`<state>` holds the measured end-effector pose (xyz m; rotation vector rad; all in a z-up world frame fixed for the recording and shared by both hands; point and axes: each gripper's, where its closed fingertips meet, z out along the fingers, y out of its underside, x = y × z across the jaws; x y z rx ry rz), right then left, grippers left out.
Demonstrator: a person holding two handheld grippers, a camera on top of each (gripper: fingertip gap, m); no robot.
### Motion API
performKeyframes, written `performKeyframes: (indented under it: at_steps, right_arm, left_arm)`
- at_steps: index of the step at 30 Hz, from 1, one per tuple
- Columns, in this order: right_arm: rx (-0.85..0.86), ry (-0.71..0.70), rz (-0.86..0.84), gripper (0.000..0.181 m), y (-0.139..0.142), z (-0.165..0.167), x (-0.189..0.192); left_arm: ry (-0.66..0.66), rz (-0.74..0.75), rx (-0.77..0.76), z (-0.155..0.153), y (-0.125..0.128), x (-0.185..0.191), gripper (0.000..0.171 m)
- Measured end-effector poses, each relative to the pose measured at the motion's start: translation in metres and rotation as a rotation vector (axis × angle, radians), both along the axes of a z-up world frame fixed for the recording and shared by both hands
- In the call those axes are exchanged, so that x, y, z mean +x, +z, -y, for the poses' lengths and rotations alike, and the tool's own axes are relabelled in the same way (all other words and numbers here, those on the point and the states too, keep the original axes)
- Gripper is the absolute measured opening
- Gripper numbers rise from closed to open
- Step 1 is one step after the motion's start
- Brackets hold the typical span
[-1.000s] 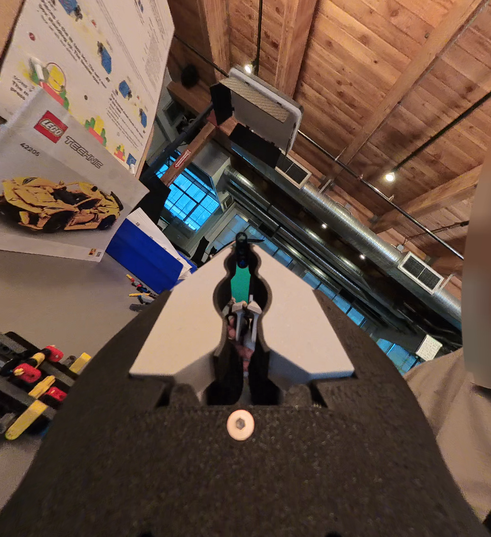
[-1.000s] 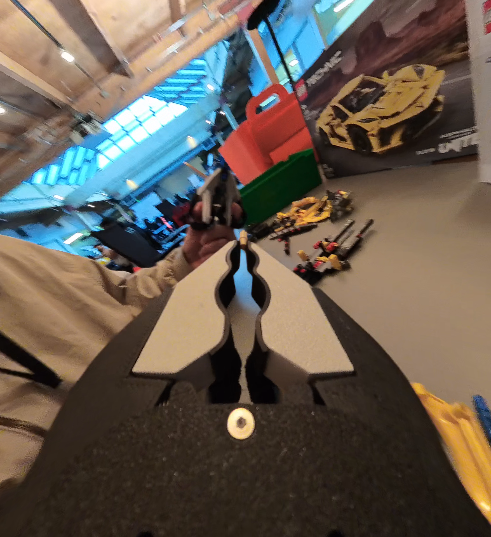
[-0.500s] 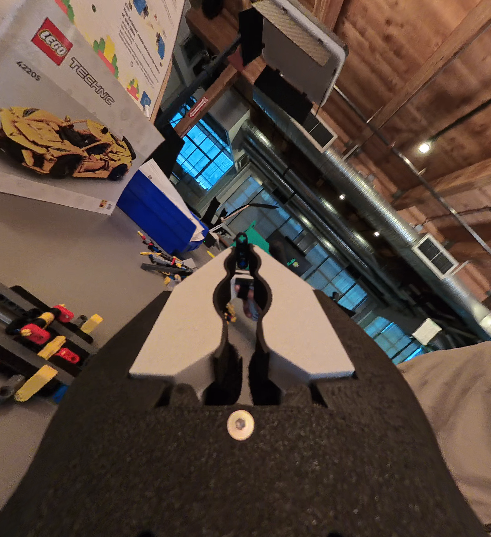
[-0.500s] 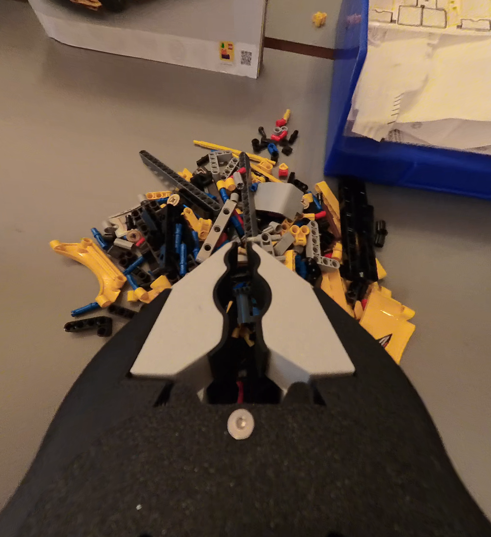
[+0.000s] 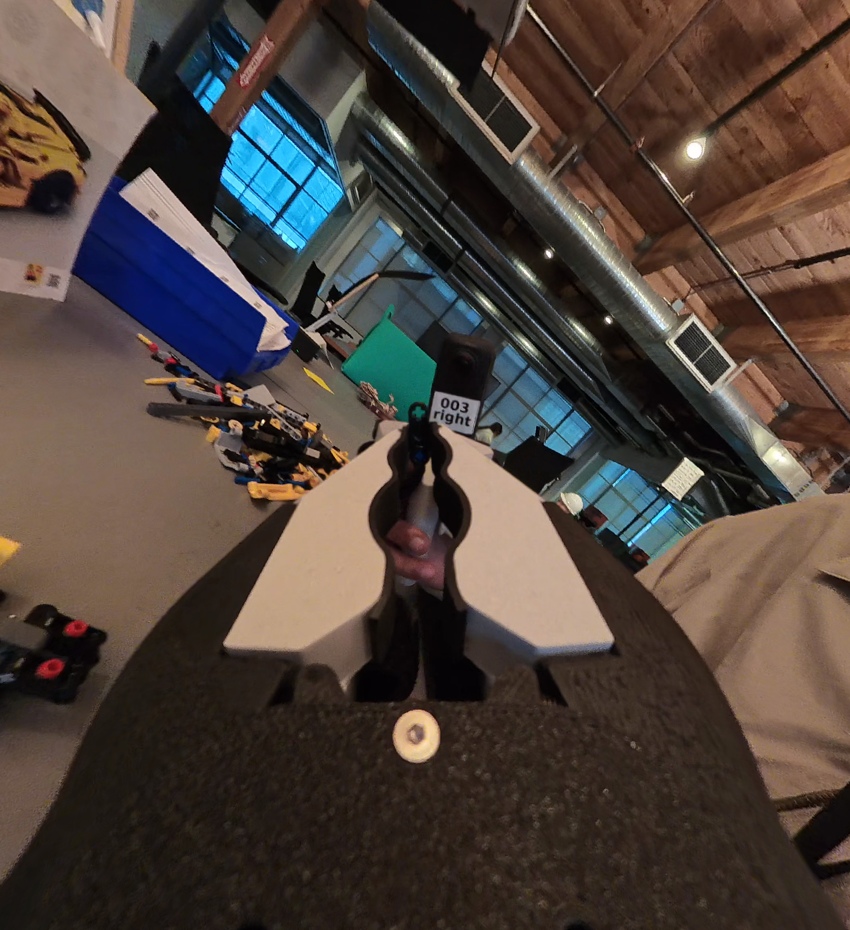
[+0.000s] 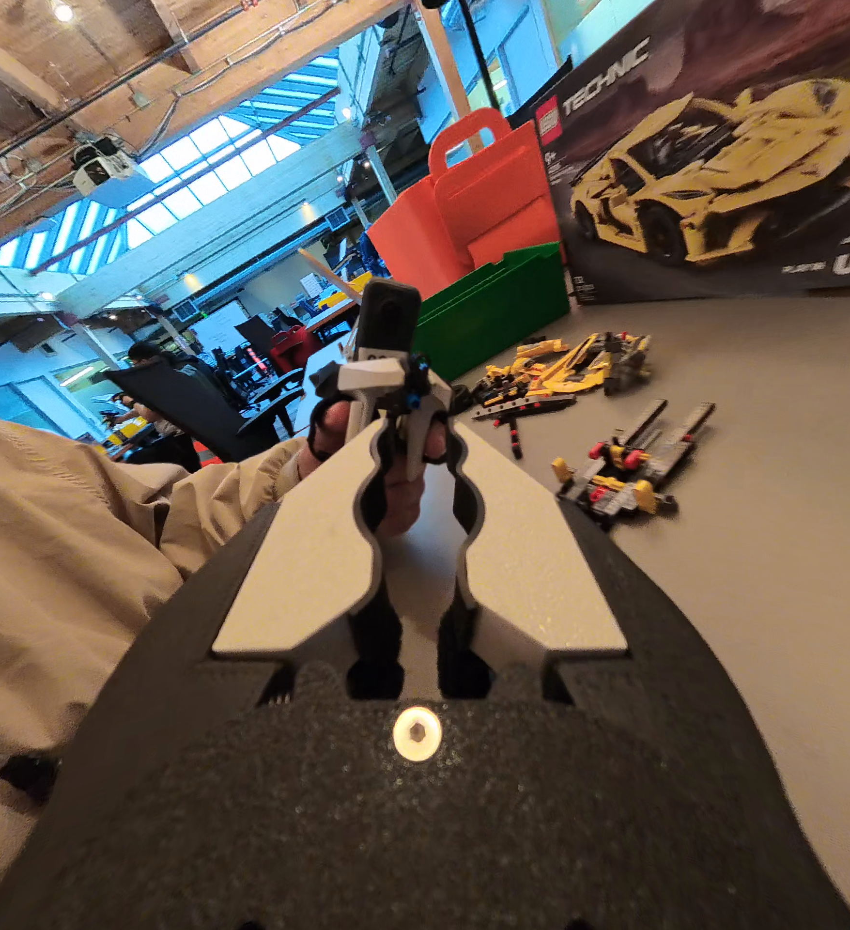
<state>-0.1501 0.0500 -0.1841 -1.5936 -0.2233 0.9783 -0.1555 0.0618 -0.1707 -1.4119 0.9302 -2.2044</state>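
The left gripper pinches a thin black toy-brick piece with blue pins at its fingertips, raised off the grey table and tilted up toward the wooden ceiling. The right gripper faces it just beyond, its jaws narrowly parted around nothing, a hand behind them. A loose heap of brick parts lies on the table near a blue bin; a green bin and the yellow car box stand along the far edge.
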Motion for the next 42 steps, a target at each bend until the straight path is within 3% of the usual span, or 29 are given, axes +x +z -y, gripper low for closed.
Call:
performKeyframes:
  at_steps: [7,21,25,30,32,42]
  right_arm:
    - [-0.048,0.113,-0.121,0.010,0.005,0.003,-0.010]
    - [-0.070,0.142,-0.094,0.002,-0.001,0.007,-0.015]
    - [-0.087,0.207,-0.120,0.001,-0.001,0.013,-0.017]
    - [-0.102,0.248,-0.014,0.001,-0.014,0.018,-0.022]
    - [-0.147,0.278,-0.095,0.001,-0.016,0.018,-0.021]
    - [-0.166,0.325,-0.164,0.003,-0.013,0.023,-0.021]
  left_arm:
    - [-0.031,-0.008,0.048,0.014,-0.001,0.003,0.007]
    - [-0.036,-0.016,0.106,0.019,-0.002,0.003,0.007]
    - [-0.035,-0.036,0.313,0.028,-0.003,-0.002,0.006]
    - [-0.049,-0.104,0.533,0.034,-0.018,-0.007,0.007]
    - [-0.058,-0.114,0.509,0.034,-0.019,-0.006,0.007]
    - [-0.106,-0.112,0.464,0.040,-0.019,-0.007,0.007]
